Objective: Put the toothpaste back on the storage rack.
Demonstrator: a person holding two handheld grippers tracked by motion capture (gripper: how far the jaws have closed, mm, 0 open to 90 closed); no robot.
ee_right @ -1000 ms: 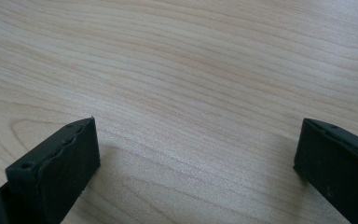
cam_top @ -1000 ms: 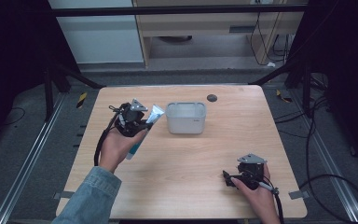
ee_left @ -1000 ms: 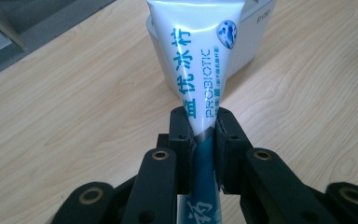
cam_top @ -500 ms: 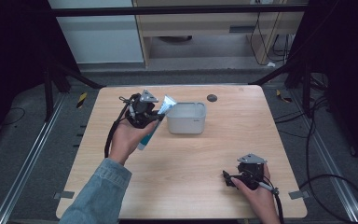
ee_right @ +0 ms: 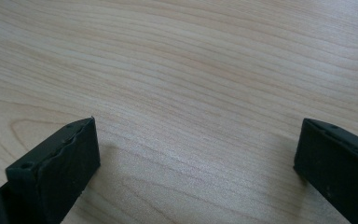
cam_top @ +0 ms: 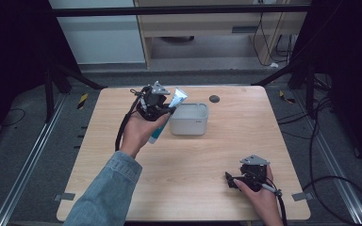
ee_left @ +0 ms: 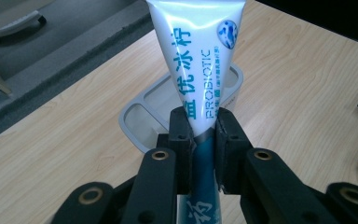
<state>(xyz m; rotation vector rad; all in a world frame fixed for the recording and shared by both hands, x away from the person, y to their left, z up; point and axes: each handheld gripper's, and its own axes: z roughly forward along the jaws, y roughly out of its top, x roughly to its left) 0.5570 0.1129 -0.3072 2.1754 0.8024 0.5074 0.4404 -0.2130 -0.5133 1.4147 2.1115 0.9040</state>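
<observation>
Item 1: your left gripper, held above the far-left part of the table. Its 2 jaws are clamped on the toothpaste tube, gripping it across the band where the white body turns teal. In the left gripper view the tube rises between the pads, flat crimped end uppermost, blue print reading "PROBIOTIC" beside Chinese characters.

Item 2: the toothpaste tube, lifted clear of the tabletop and tilted. In the high view its wide white end points far and right, its teal end near and left over your left hand. The white end hangs at the left rim of the bin.

Item 3: 1 grey plastic bin, rectangular, open at the top, standing just right of your left gripper in the far middle of the table. In the left gripper view the bin lies directly behind the tube.

Item 4: your right gripper, low at the near-right corner of the table, well apart from bin and tube. In the right gripper view its jaws stand wide, with bare wood grain between them.

Item 5: 1 small dark round object on the table, beyond the bin to the far right.
</observation>
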